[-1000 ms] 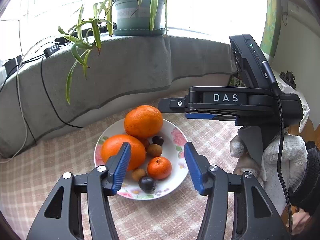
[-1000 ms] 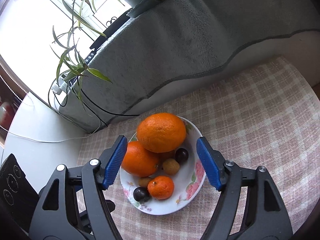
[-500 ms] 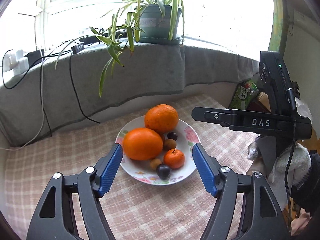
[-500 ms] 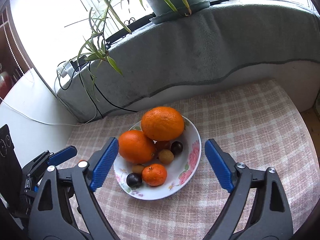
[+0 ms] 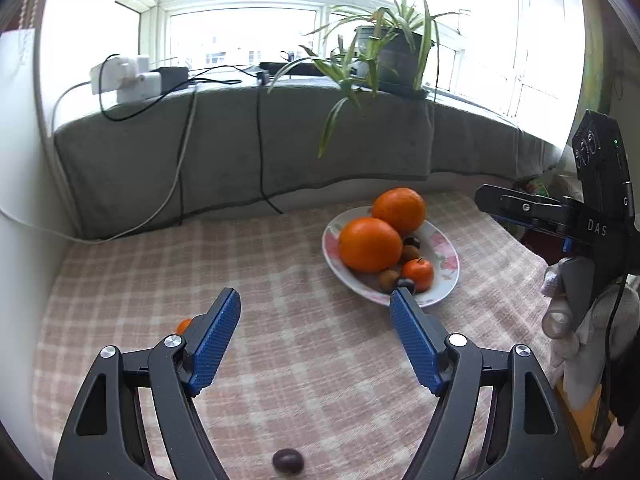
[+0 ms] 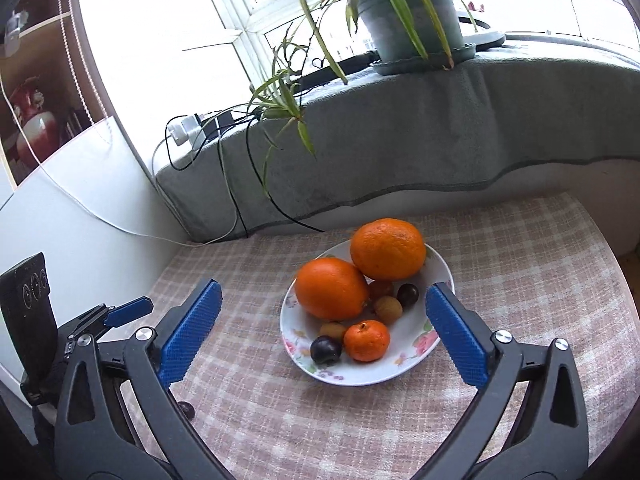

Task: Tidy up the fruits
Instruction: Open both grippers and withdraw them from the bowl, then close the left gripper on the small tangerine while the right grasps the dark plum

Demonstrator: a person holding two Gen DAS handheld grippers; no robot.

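1. The place is a lived-in home, by a bright window (image 5: pixel 248 36).
2. A potted spider plant (image 6: pixel 408 12) stands on the cloth-draped sill (image 6: pixel 400 132) below that window.
3. Chargers (image 5: pixel 128 76) lie left of the plant.
4. A checked cloth (image 6: pixel 520 280) covers the worktop below the sill, carrying a floral plate (image 6: pixel 404 364) of fruit.

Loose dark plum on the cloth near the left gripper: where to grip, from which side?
Judging by its pose, take the dark plum across its widest middle, coming straight down from above with the open left gripper. It is small, roundish and lies alone on the checked tablecloth, well short of the plate, so both fingers have room either side. A low side approach would likely roll it.
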